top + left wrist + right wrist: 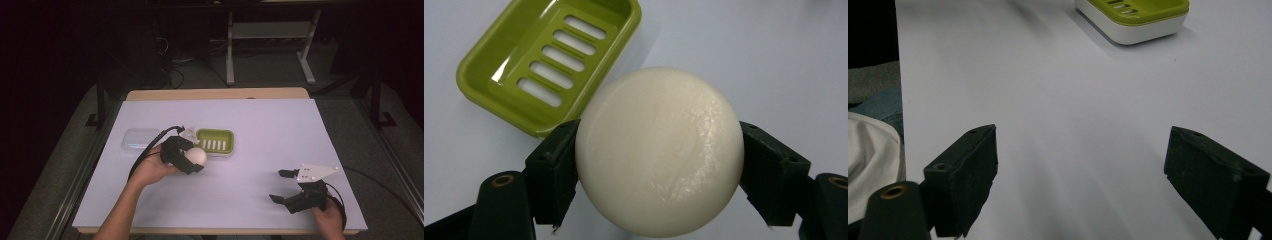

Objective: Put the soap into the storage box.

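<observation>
High view: left gripper (192,161) clamps a round, cream-white bar of soap (196,156), both jaws pressed on its opposite sides. Just ahead of the jaws and slightly off to one side sits a green slotted plastic soap dish (215,140); a clear plastic lid (139,138) lies beyond the hand's other side. Right gripper (282,186) rests well apart, jaws spread, holding nothing. Judgement: soap looks slick, so keep the squeeze steady, carry it forward over the dish's middle, lower until it touches the slotted floor, then open slowly.
</observation>
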Tool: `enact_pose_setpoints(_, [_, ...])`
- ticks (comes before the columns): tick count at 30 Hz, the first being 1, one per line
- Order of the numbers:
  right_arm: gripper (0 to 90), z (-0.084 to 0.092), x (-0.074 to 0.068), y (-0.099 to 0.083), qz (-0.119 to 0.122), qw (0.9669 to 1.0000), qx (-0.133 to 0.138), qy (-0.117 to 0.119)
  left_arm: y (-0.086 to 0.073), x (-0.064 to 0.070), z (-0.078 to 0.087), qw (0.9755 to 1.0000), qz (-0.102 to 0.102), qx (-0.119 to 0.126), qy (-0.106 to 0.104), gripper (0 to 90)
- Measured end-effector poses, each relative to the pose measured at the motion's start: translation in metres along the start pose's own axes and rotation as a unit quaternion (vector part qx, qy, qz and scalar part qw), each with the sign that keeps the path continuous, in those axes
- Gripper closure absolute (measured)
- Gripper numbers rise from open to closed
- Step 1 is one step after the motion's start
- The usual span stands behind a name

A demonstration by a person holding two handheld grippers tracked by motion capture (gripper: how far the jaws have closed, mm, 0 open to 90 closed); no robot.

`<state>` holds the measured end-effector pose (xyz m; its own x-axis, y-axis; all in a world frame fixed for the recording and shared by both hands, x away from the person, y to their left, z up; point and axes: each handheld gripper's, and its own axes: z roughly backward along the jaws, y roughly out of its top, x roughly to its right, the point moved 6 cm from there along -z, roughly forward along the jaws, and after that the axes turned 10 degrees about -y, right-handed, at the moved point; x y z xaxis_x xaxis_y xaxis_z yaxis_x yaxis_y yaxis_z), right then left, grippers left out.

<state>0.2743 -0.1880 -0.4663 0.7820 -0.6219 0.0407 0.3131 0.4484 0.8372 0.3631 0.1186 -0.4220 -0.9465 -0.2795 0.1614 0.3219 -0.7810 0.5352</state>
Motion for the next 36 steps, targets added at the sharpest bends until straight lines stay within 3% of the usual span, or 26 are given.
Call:
enact_pose_setpoints(5, [13.1, 0.001, 0.002, 0.000, -0.003, 1.0000, 0.003, 0.000, 0.008, -0.004, -0.004, 0.9999, -0.006, -0.010, -0.001, 25.0])
enact_pose_setpoints(36, [13.1, 0.000, 0.002, 0.001, -0.007, 0.9999, 0.008, 0.006, 0.043, -0.021, -0.011, 0.9998, -0.014, -0.014, -0.009, 24.9])
